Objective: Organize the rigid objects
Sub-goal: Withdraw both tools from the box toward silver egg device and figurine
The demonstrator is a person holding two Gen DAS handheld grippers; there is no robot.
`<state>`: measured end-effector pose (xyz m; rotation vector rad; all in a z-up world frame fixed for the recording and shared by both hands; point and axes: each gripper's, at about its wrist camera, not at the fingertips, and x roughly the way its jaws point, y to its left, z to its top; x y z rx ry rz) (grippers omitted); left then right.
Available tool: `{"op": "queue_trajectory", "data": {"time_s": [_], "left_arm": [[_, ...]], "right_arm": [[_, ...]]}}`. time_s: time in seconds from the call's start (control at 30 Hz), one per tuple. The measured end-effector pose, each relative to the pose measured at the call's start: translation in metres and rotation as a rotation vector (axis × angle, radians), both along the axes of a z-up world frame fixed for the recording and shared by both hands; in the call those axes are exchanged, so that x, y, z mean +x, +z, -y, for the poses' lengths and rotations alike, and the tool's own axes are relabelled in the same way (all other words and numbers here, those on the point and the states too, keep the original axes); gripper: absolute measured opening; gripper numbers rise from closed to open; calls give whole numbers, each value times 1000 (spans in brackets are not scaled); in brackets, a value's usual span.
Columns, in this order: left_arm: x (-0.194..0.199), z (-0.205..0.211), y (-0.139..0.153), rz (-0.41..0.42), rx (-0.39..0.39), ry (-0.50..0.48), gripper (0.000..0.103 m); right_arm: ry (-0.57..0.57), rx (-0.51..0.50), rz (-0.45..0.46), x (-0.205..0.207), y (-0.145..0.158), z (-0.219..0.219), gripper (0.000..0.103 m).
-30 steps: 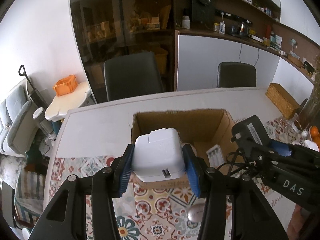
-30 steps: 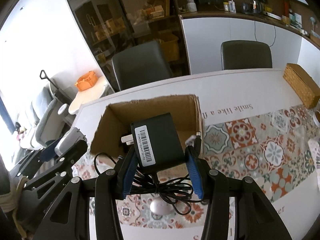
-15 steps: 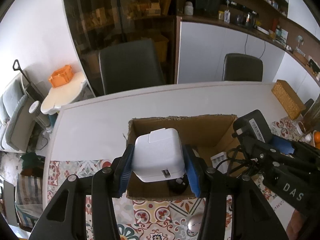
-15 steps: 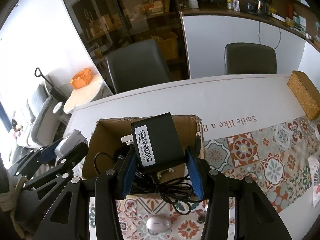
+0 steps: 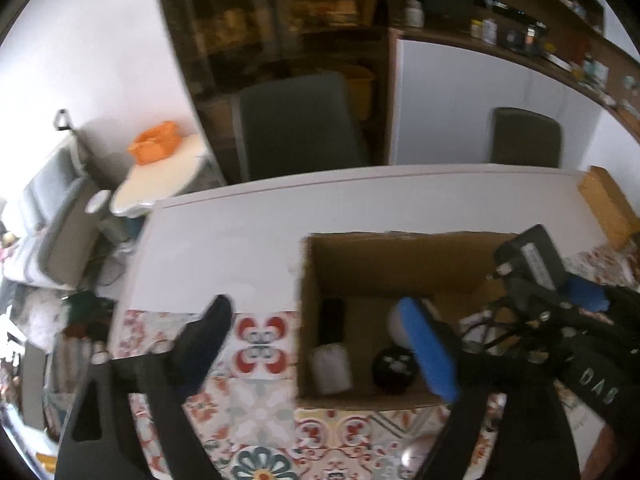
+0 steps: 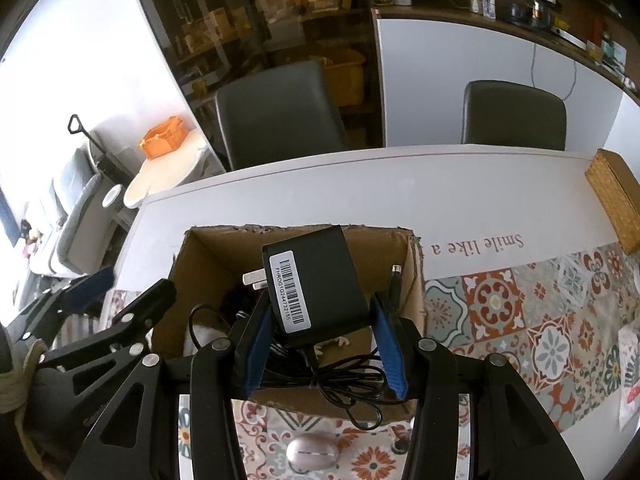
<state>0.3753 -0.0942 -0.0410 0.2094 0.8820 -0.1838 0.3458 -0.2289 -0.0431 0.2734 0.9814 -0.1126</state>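
An open cardboard box (image 5: 404, 264) stands on the table; it also shows in the right wrist view (image 6: 416, 280). My left gripper (image 5: 320, 344) is open and empty over the box's left wall. A white charger (image 5: 332, 368) lies inside the box beside a black round object (image 5: 394, 368) and a black block (image 5: 332, 318). My right gripper (image 6: 324, 328) is shut on a black power adapter (image 6: 316, 280) with a barcode label and tangled cord, held above the box. The adapter also shows in the left wrist view (image 5: 532, 256).
A pinkish computer mouse (image 6: 312, 454) lies on the patterned mat in front of the box. A woven box (image 6: 618, 196) sits at the table's right edge. Two dark chairs (image 6: 280, 112) stand behind the table. The table's far half is plain white.
My left gripper opened and let go of the white charger, which now lies in the box. The left gripper shifted left. The right gripper moved the adapter forward over the box.
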Motion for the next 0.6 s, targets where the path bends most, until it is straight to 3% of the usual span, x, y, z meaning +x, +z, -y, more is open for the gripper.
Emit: {"op": "queue_trajectory", "data": {"time_s": [0.2, 0.47, 0.53, 0.6], "left_arm": [[-7, -19, 1, 39, 61, 86, 97], [-1, -37, 5, 38, 45, 168, 100], [-3, -38, 5, 41, 39, 175, 100], [-8, -40, 7, 57, 38, 187, 100]], "right_arm": [[25, -13, -2, 8, 0, -10, 48], [67, -30, -30, 20, -5, -26, 49], [72, -53, -22, 20, -3, -29, 58], [52, -76, 2, 17, 2, -28, 74]]}}
